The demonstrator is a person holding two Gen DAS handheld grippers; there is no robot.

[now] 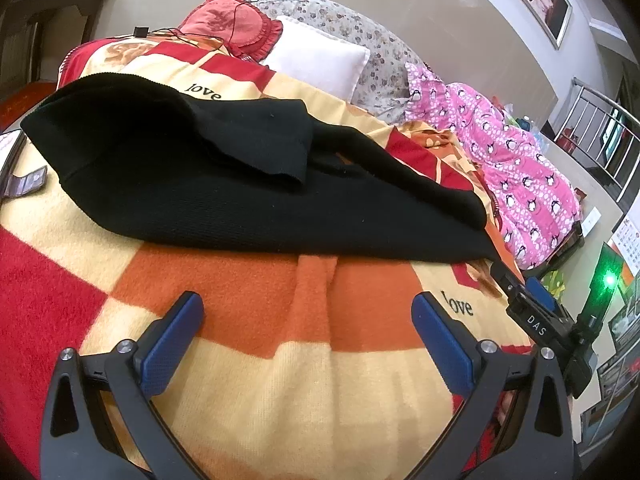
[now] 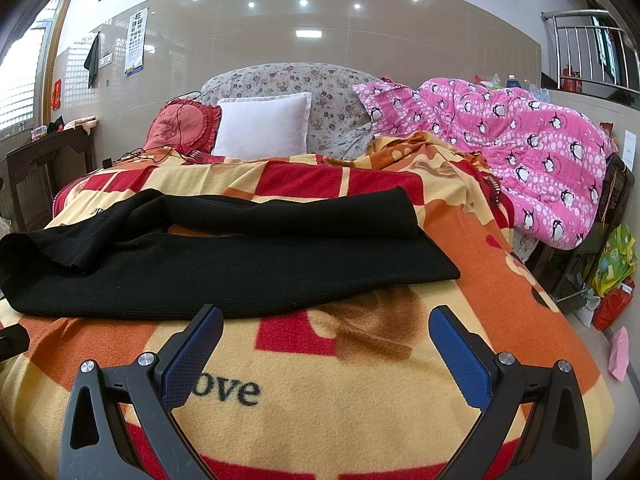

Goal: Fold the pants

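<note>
Black knit pants (image 1: 192, 184) lie across a chequered red, orange and cream blanket (image 1: 280, 380) on a bed, with one part folded back over the rest. My left gripper (image 1: 308, 304) is open just short of their near edge, nothing between its blue pads. In the right wrist view the same pants (image 2: 240, 264) stretch from the left edge to the middle, a leg end squared off at the right. My right gripper (image 2: 326, 316) is open too, its left fingertip (image 2: 210, 316) close to the pants' near hem. The other gripper's body (image 1: 536, 320) shows at the right of the left wrist view.
A white pillow (image 2: 264, 128) and a red cushion (image 2: 180, 124) with a black cable lie at the head of the bed. A pink penguin quilt (image 2: 520, 148) is heaped along the right side. Bags (image 2: 612, 268) sit on the floor at right. A dark cabinet (image 2: 44, 172) stands left.
</note>
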